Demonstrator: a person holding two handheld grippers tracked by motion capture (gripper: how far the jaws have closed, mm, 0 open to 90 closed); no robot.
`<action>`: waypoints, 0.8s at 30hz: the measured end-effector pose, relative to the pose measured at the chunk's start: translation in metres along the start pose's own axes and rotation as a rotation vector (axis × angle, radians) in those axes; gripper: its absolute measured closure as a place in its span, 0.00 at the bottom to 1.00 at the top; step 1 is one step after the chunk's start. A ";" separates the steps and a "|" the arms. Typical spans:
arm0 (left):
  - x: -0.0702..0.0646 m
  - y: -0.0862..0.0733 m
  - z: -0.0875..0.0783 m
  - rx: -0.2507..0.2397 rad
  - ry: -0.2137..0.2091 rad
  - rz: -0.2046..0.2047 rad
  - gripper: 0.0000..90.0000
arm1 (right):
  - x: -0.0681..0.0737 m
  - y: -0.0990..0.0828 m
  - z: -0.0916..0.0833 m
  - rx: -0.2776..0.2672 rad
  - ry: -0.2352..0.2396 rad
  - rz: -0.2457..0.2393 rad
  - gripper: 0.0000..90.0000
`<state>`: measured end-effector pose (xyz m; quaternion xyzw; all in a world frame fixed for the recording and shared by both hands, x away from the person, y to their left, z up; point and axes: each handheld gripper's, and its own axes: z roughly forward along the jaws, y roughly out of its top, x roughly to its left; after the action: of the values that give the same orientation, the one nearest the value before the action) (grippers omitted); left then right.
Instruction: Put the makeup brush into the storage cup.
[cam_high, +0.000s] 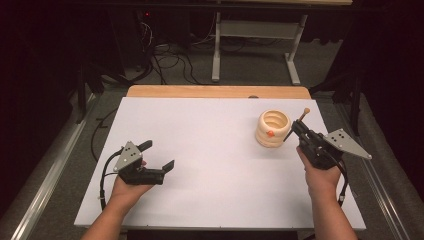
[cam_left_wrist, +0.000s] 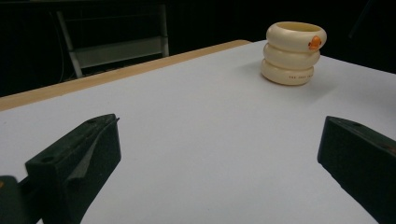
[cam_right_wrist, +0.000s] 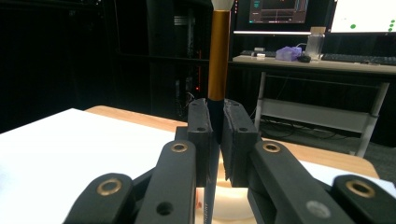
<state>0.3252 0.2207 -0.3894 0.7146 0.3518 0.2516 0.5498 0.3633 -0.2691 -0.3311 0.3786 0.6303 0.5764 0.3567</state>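
Note:
A cream cup (cam_high: 273, 128) shaped like stacked rings, with a small orange mark on its side, stands at the right of the white board (cam_high: 210, 165). Just right of it, my right gripper (cam_high: 296, 126) is shut on a brush (cam_high: 303, 116). In the right gripper view the brush (cam_right_wrist: 218, 60) has a black handle and a gold ferrule; it rises upright from between the jaws of my right gripper (cam_right_wrist: 217, 126), with the cup (cam_right_wrist: 229, 196) below. My left gripper (cam_high: 160, 154) rests open at the board's left with nothing in it. The left gripper view shows the left gripper (cam_left_wrist: 219, 126) and, far off, the cup (cam_left_wrist: 293, 53).
A wooden table edge (cam_high: 215, 91) runs along the far side of the board. Beyond it stand a grey desk frame (cam_high: 255, 30) and cables (cam_high: 170, 60) on the floor. A desk with monitors (cam_right_wrist: 317, 60) is behind in the right gripper view.

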 end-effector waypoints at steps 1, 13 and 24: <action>0.000 0.000 0.000 0.000 0.000 0.000 0.00 | 0.000 0.001 0.001 0.006 -0.003 -0.009 0.95; -0.001 0.000 0.000 -0.002 -0.008 0.008 0.00 | 0.001 0.021 0.014 0.019 -0.008 -0.034 0.95; -0.001 0.000 -0.001 -0.006 -0.013 0.012 0.00 | 0.003 0.034 0.029 0.014 -0.014 -0.045 0.95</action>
<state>0.3234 0.2206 -0.3889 0.7166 0.3432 0.2513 0.5527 0.3899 -0.2511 -0.3000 0.3706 0.6402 0.5613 0.3712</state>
